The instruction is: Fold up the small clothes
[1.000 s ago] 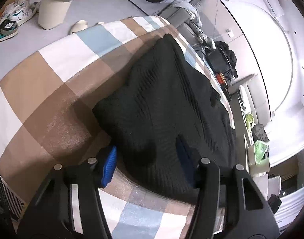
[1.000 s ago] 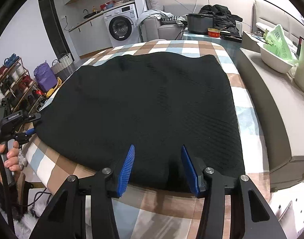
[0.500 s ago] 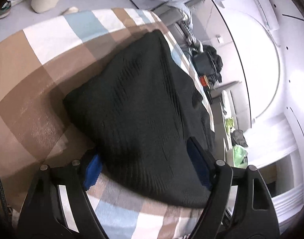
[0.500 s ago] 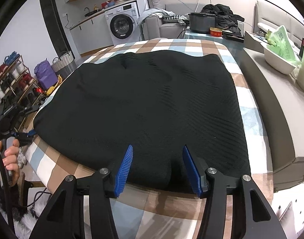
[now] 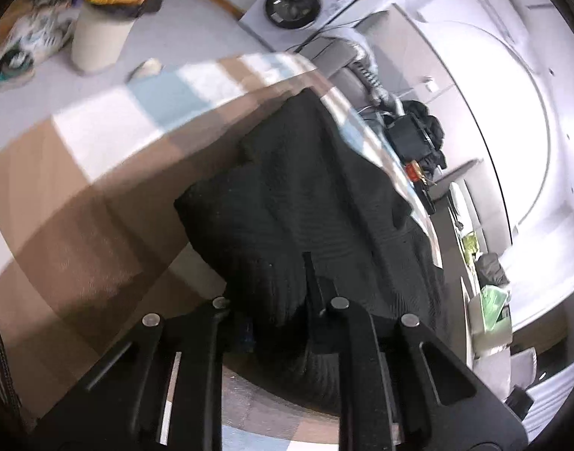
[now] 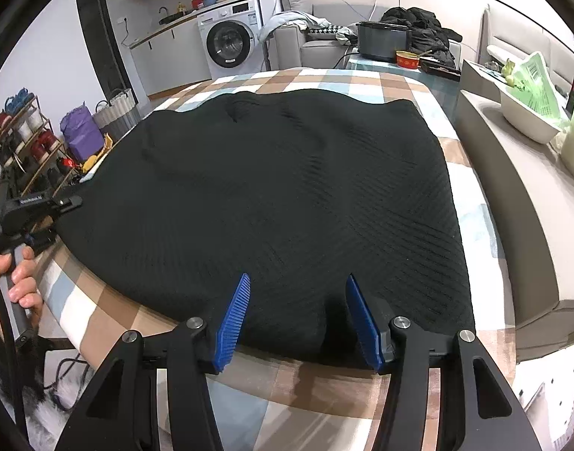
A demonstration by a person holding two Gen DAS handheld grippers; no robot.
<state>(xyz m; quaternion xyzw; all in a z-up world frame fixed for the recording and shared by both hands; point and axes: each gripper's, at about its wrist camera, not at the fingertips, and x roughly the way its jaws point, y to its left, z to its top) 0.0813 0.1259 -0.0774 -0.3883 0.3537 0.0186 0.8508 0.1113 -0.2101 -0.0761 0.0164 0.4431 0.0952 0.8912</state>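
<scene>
Closed down within the last half second, the left claw is now seen pinching the near left corner of a black knitted garment, where a second earlier its blue pads stood well apart on either side of that edge. Dark cloth is bunched between the jaws in the left wrist view, which is blurred, so the depth of the bite cannot be told. From the right wrist view the same claw is seen at the garment's left edge, held by a person's hand.

The garment is spread flat and nearly square across a surface covered by a checked brown, white and blue cloth; whether a desk or a bed lies beneath cannot be told. No fold has yet been made.

The right claw has hardly shifted. Its jaws are kept about half apart, with the garment's near edge lying between the blue pads, which are not pressed on it.

One corner is judged secured. A matching grip by the right claw is probably needed before the near edge can be lifted and carried over.
</scene>
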